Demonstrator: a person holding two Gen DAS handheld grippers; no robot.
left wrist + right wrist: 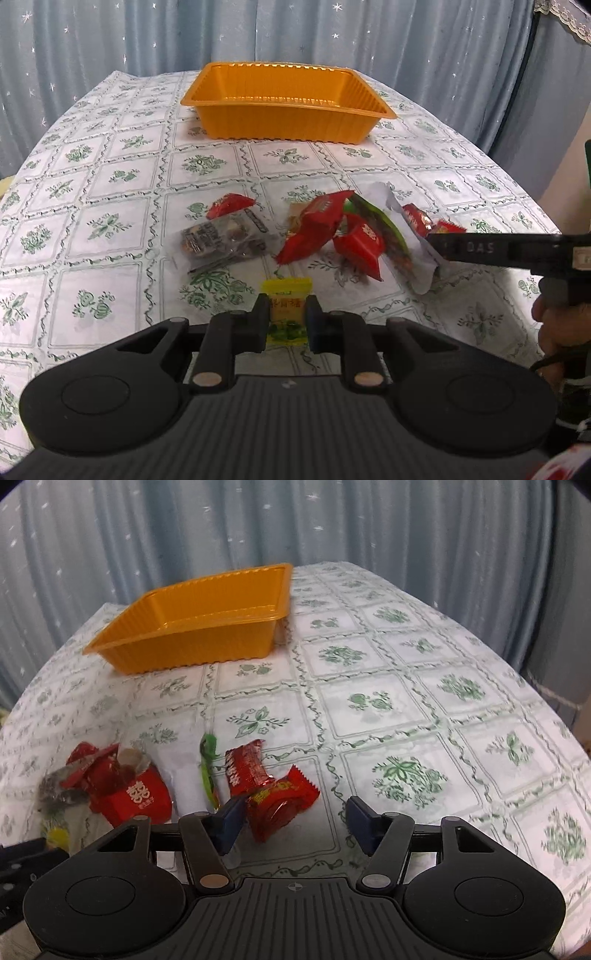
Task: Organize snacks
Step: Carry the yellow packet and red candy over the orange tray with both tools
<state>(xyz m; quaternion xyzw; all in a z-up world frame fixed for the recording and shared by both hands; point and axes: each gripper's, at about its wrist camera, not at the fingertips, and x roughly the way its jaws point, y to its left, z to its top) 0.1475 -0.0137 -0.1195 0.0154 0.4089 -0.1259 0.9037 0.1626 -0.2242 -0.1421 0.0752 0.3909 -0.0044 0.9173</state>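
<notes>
My left gripper (287,318) is shut on a small yellow snack packet (286,295), held just above the tablecloth. Beyond it lies a heap of snacks: a clear packet of dark pieces (225,236), red wrappers (317,225), a red box (360,245) and a green-and-white packet (402,243). My right gripper (295,821) stands open low over the cloth. A crinkled red packet (280,808) lies between its fingers, close to the left pad, with a wide gap to the right pad. The empty orange tray (288,122) (192,646) sits at the back of the table.
A white tablecloth with green flower squares (406,701) covers the table, which drops off at the sides. Blue-grey curtains (295,33) hang behind. A hand (550,321) on the right gripper's handle shows at the left wrist view's right edge.
</notes>
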